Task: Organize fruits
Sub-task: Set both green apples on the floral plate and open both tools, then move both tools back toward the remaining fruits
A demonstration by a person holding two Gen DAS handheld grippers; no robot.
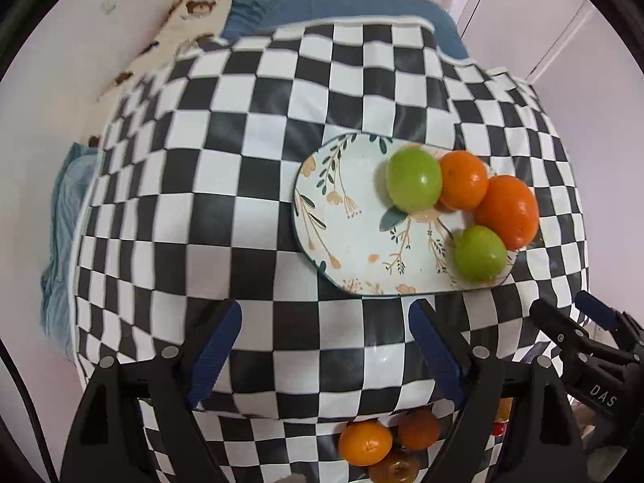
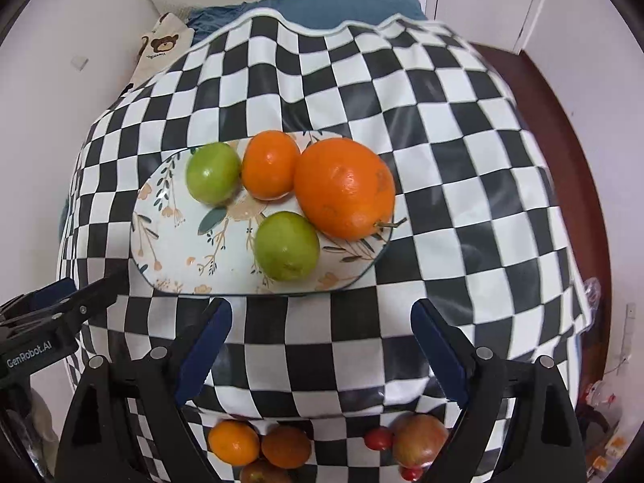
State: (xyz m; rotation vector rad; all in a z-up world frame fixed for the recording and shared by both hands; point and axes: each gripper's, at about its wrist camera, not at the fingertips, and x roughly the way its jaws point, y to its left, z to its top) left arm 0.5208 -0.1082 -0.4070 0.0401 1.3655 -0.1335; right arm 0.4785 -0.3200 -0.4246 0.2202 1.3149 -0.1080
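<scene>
An oval floral plate [image 1: 354,217] [image 2: 177,241] lies on the checkered cloth. On its right half sit two green fruits [image 1: 413,179] [image 1: 479,253] and two oranges [image 1: 463,180] [image 1: 508,211]. In the right wrist view the same green fruits [image 2: 213,172] [image 2: 286,245] flank a small orange [image 2: 270,165] and a big orange [image 2: 345,187]. My left gripper [image 1: 328,346] hovers open above the cloth, near the plate's front edge, with nothing between its fingers. My right gripper [image 2: 322,346] is also open and empty, just in front of the plate.
Below the table's front edge lie more fruits: oranges [image 2: 233,442] [image 1: 364,442], a reddish apple [image 2: 418,438] and small red fruits [image 2: 378,438]. A blue blanket [image 1: 322,4] and a bear-print cloth [image 2: 163,46] lie beyond the table. A white wall is on the left.
</scene>
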